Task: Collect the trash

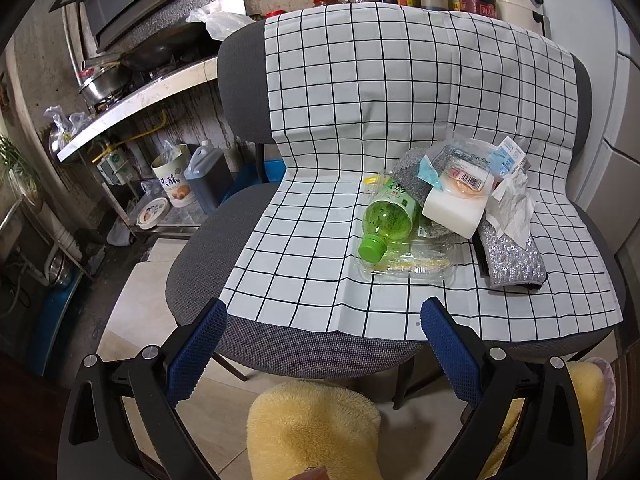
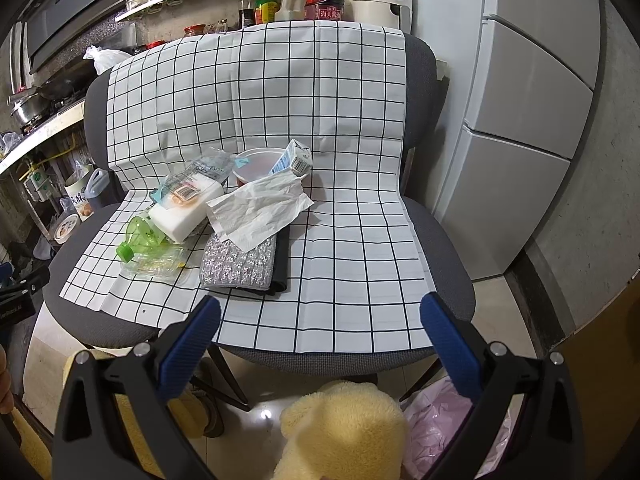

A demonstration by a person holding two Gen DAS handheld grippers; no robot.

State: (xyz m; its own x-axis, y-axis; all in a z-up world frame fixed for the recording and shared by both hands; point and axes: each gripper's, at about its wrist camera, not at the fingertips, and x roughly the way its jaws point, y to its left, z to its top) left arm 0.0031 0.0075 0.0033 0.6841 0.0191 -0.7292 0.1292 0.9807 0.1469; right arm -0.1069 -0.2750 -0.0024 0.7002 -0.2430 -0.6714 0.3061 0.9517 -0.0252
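Observation:
A pile of trash lies on a checked cloth (image 1: 320, 240) (image 2: 360, 240) spread over a grey chair. It holds a green plastic bottle (image 1: 386, 218) (image 2: 140, 238), a clear plastic tray (image 1: 412, 266) (image 2: 154, 266), a white foam block (image 1: 454, 208) (image 2: 184, 212), a crumpled tissue (image 1: 514, 202) (image 2: 260, 208), a silver padded pouch (image 1: 512, 258) (image 2: 240, 264), a small carton (image 2: 294, 158) and a red-rimmed bowl (image 2: 256, 168). My left gripper (image 1: 324, 320) and right gripper (image 2: 320, 316) both hover open at the seat's front edge, holding nothing.
A pink bag-lined bin (image 2: 440, 428) (image 1: 600, 396) stands on the floor under the chair's right front. Yellow fluffy slippers (image 1: 312, 428) (image 2: 344, 432) show below. A cluttered counter (image 1: 132, 104) and tins (image 1: 172, 180) stand left. A fridge (image 2: 528, 120) stands right.

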